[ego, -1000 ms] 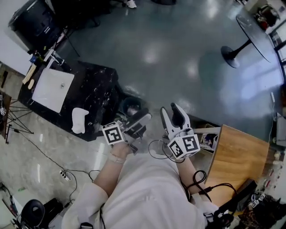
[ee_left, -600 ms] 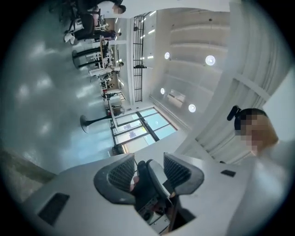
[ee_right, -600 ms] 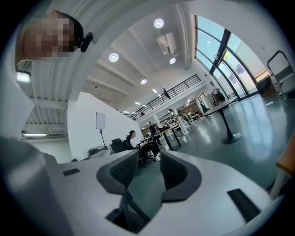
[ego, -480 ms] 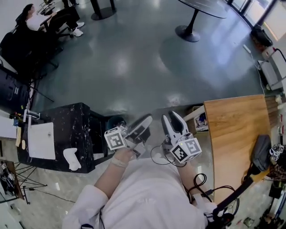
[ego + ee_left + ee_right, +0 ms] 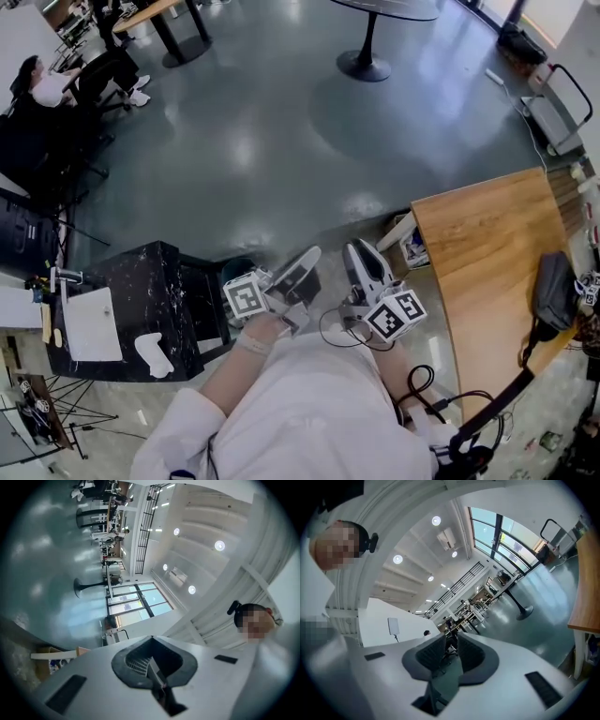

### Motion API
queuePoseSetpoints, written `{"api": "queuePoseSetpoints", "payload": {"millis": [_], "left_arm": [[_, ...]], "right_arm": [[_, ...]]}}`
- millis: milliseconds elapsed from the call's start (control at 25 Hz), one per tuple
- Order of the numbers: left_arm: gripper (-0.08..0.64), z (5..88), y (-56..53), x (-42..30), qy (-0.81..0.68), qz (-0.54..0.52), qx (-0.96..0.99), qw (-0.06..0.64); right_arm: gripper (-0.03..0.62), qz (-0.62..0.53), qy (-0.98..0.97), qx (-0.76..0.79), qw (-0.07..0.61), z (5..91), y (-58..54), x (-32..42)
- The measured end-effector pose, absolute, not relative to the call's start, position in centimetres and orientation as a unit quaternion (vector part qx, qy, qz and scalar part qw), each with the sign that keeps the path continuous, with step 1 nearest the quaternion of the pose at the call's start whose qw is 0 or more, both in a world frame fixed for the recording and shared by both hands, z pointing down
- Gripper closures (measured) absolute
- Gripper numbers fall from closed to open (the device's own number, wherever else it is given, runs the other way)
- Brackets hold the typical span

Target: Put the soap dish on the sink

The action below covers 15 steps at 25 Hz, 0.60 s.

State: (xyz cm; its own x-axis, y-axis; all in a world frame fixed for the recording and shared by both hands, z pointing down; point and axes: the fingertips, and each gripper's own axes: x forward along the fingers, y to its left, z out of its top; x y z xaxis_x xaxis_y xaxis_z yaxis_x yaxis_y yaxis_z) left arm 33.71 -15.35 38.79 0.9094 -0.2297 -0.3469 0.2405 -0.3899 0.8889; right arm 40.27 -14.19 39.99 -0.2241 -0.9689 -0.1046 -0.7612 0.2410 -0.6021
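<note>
Grey polished floor [image 5: 281,141] spreads wide; at its left stands a black counter [image 5: 159,281] with a white sink [image 5: 89,323]. Beside it lies what looks like the soap dish [image 5: 153,354]: likely light, stiff, slick, best pinched at its rim. Left gripper [image 5: 307,257] and right gripper [image 5: 359,251] have just closed, empty.

head camera looks down; gripper views share ceiling [image 5: 201,541].

Wood table [image 5: 478,262] w/ black bag [image 5: 553,292]; round pedestal table [image 5: 364,66].
</note>
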Motion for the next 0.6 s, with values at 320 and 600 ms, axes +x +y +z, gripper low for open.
{"api": "queuePoseSetpoints", "payload": {"millis": [320, 600], "left_arm": [[0.554, 38.9, -15.2, 33.7, 0.007, -0.227, 0.788, 0.572], [0.554, 38.6, -15.2, 33.3, 0.007, -0.233, 0.788, 0.569]], "right_arm": [[0.502, -0.221, 0.750, -0.573, 0.247, 39.8, -14.2, 40.5], [0.502, -0.237, 0.751, -0.562, 0.252, 40.1, -15.1, 40.4]]}}
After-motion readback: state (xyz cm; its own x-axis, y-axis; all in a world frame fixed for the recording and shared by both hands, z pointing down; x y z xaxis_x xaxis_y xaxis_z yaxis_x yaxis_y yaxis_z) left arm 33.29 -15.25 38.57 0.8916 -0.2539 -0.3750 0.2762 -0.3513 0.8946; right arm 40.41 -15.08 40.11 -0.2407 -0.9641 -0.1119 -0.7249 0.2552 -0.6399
